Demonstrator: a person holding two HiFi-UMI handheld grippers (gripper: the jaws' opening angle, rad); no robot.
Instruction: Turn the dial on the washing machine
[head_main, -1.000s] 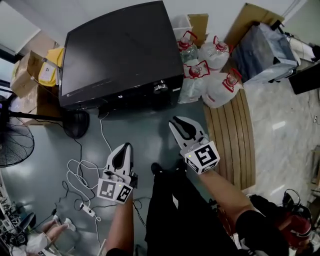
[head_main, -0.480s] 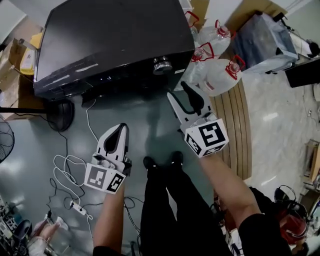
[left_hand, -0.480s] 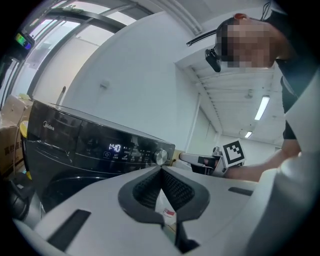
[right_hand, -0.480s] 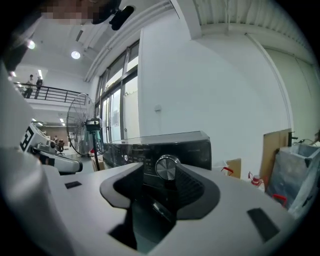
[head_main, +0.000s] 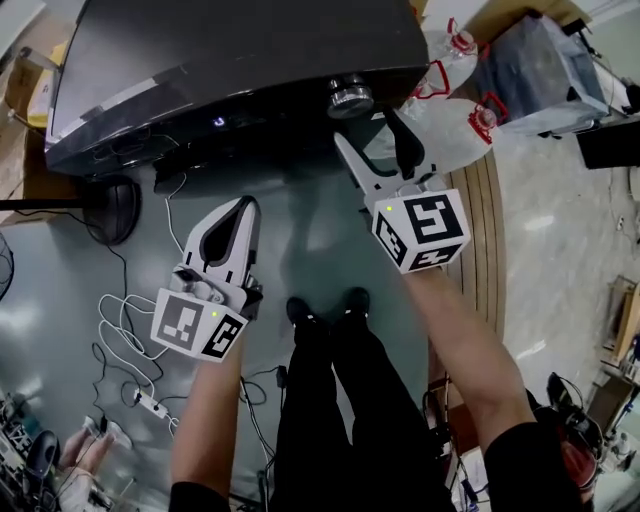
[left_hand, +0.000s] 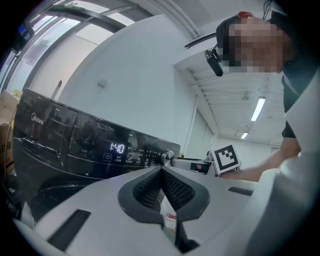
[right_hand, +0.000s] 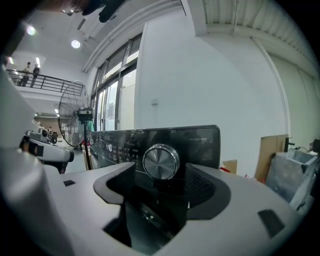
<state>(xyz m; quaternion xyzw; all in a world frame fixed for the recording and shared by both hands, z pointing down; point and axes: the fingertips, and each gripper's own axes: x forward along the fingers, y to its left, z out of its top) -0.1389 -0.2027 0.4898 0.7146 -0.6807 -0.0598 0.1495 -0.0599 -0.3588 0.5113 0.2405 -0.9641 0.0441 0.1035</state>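
Note:
The black washing machine (head_main: 230, 60) fills the top of the head view, its silver dial (head_main: 350, 97) on the front panel at the right. My right gripper (head_main: 370, 132) sits just below the dial, its jaws opening wide. In the right gripper view the dial (right_hand: 161, 161) stands ahead, centred above the gap between the jaws, and the pads (right_hand: 202, 187) do not touch it. My left gripper (head_main: 243, 206) hangs lower left, shut and empty. The left gripper view shows its closed tips (left_hand: 161, 173), the lit panel (left_hand: 117, 148) and the dial (left_hand: 166, 156).
Clear water jugs (head_main: 470, 120) with red handles stand right of the machine, beside a wooden pallet (head_main: 500, 230). A fan base (head_main: 110, 205) and loose white cables (head_main: 125, 330) lie on the floor at left. The person's shoes (head_main: 325, 305) stand below the grippers.
The view has closed in on the machine. My right gripper has moved up to just under the dial and its jaws have spread apart. The left gripper has stayed shut.

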